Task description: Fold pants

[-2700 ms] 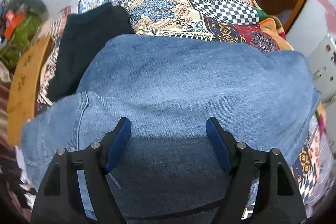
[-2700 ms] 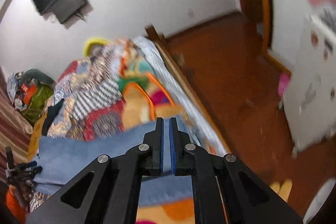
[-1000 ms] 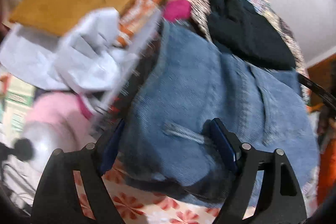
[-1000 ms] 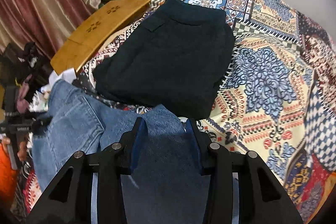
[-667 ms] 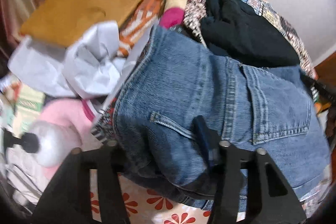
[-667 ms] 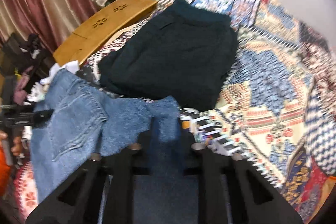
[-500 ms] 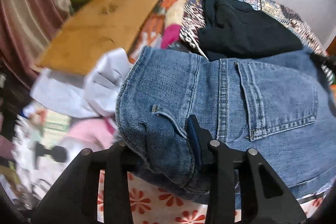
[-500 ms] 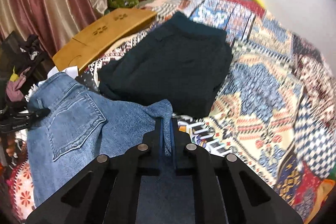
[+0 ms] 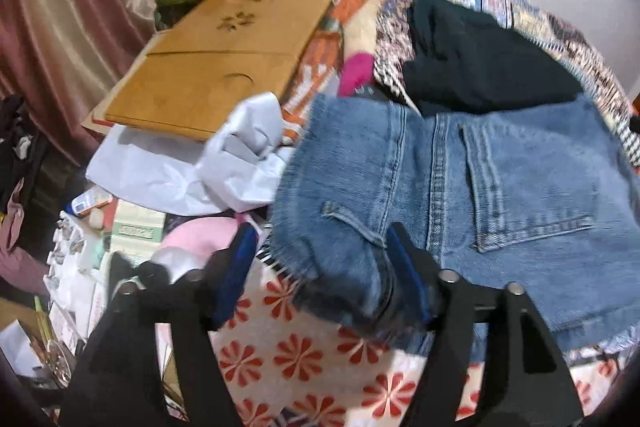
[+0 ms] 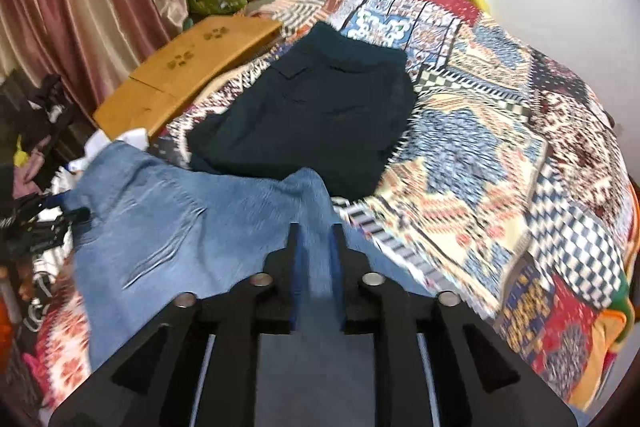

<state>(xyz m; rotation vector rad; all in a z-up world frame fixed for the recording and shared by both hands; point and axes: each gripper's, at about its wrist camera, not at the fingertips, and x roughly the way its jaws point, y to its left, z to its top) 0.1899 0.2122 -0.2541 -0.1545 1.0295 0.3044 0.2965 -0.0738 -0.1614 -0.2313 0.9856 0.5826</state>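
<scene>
Left gripper (image 9: pixel 320 255): my jaws have just been opening and stand apart, a denim fold loose between them. Blue jeans (image 9: pixel 500 195) fill the centre-right of the frame, on the bed. Right gripper (image 10: pixel 316 247): jaws parting slightly, denim edge between them; grip indeterminate

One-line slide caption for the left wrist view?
Left tongs open around the waistband corner of folded blue jeans beside dark folded pants on a patterned quilt.
</scene>
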